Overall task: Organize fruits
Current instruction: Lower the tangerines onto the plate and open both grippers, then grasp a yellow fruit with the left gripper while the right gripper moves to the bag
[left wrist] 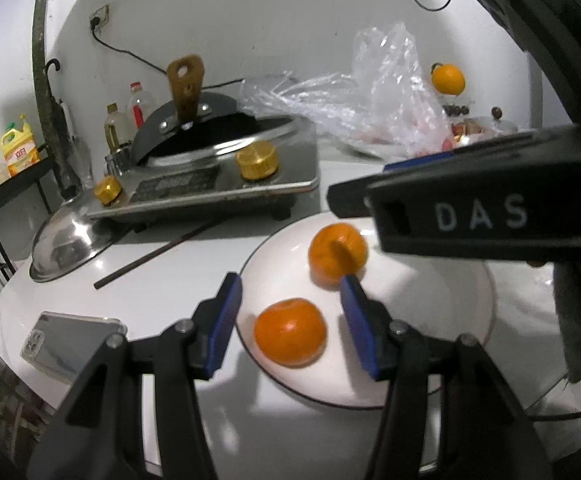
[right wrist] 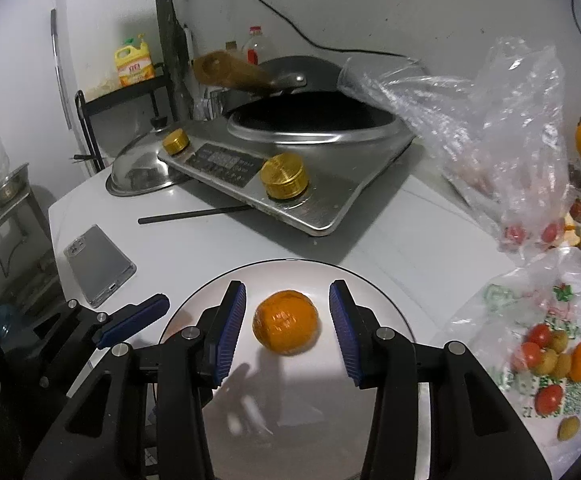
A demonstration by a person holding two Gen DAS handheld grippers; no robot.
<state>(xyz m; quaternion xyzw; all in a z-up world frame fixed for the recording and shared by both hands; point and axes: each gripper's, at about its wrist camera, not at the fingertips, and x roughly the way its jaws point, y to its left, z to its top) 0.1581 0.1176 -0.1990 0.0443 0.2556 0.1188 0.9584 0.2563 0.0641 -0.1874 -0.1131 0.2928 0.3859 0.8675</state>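
Hovering over the white plate [left wrist: 430,360], the left gripper [left wrist: 290,320] is holding nothing — its blue pads are standing apart, an orange [left wrist: 289,332] lying free between them on the plate. Sitting farther back on that plate is a second orange [left wrist: 332,258], which in the right wrist view is resting between the right gripper's [right wrist: 287,330] parted jaws — untouched.

A steel cooker [right wrist: 290,176] with a black wok [right wrist: 306,114] fills the upper centre, a metal lid [right wrist: 138,172] at its left – a phone [right wrist: 100,264] and dark chopstick [right wrist: 194,215] lie left of centre – yellow detergent bottle [right wrist: 134,62] upper left.
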